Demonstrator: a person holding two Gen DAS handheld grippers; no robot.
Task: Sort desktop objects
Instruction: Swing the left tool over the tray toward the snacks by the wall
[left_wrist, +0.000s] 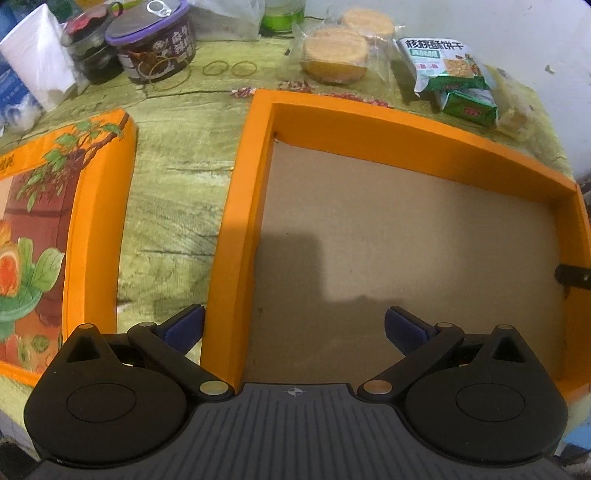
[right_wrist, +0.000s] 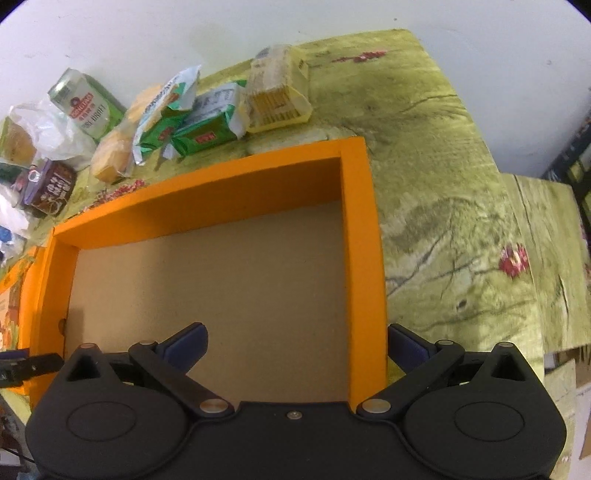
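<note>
Your left gripper (left_wrist: 293, 326) straddles the orange box's (left_wrist: 236, 236) left wall with jaws wide and empty, your right gripper (right_wrist: 297, 341) likewise astride its right wall, snack packets (left_wrist: 447, 66) crowding the desk (left_wrist: 177, 155) at frame top.

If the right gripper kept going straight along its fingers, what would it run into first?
Probably the orange box. The right gripper is open, its fingers straddling the box's right wall, so that wall lies between them; beyond is the far wall, then the green snack packets. Depth is unclear.
</note>
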